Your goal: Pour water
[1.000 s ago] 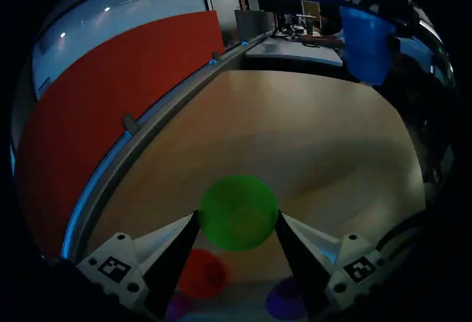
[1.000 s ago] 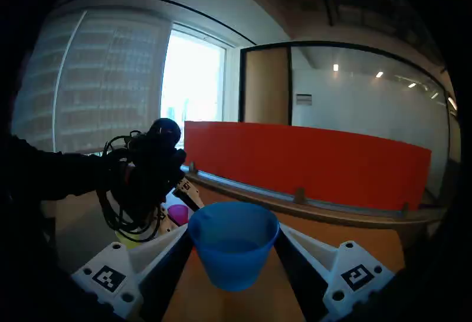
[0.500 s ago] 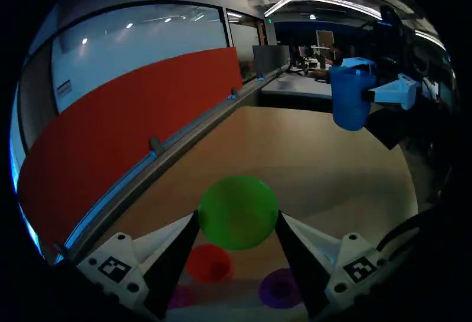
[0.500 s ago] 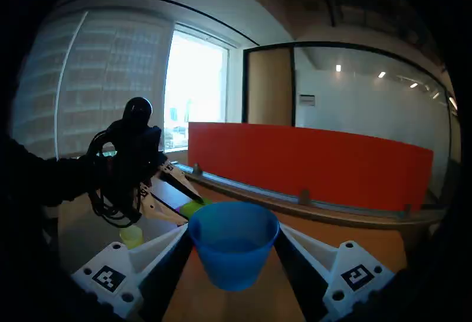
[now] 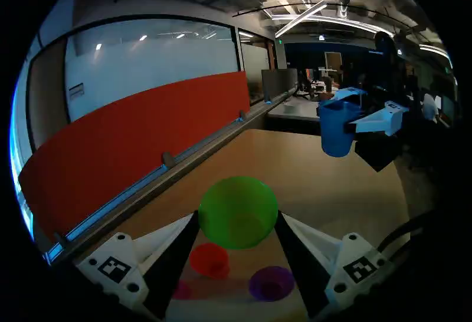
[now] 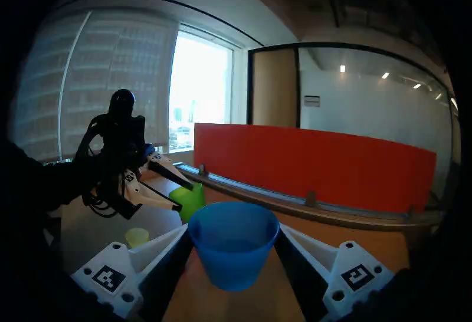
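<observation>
light wood tabletop [image 5: 318, 168], wide, matte. long red divider panel [image 5: 135, 127] upright along tabletop edge, grey metal rail [image 5: 177, 166] at its base. behind divider: frosted glass partition wall [image 5: 147, 56], ceiling spots reflected in it. dark open ceiling w/ white strip lights [image 5: 307, 12]. office desks [image 5: 295, 108] + dark monitor [image 5: 276, 81] further back. right gripper view: bright window [image 6: 199, 95], white blinds [image 6: 88, 86] beside it, tan wood door panel [image 6: 272, 89].

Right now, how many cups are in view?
6: green cup in the left fingers, blue cup in the right fingers; red cup, purple cup, half-hidden pink cup and yellow cup on the table. More may be hidden.
</observation>
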Motion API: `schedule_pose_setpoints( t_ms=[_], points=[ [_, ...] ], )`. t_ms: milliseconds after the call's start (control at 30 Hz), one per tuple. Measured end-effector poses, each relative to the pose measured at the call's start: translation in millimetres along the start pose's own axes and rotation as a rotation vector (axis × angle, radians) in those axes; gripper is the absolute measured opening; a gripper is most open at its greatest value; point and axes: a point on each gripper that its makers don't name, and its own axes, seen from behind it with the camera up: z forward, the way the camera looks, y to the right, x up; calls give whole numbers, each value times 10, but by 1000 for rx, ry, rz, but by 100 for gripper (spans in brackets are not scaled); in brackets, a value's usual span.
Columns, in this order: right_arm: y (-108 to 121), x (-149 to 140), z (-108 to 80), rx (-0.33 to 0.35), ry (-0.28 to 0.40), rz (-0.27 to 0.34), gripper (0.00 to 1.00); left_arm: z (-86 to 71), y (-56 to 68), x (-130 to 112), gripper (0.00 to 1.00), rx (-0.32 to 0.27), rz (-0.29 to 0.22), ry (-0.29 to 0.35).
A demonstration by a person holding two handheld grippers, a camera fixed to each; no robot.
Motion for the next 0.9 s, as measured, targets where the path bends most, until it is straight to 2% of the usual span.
schedule_pose_setpoints(
  t_ms=[467, 900],
  points=[
    [-107, 40, 84, 22, -2, -6, 91, -291, 7, 52, 90, 6, -34, 72],
    [-204, 101, 151, 38, 1, -13, 91, -457, 17, 10, 90, 7, -64, 119]
  ],
)
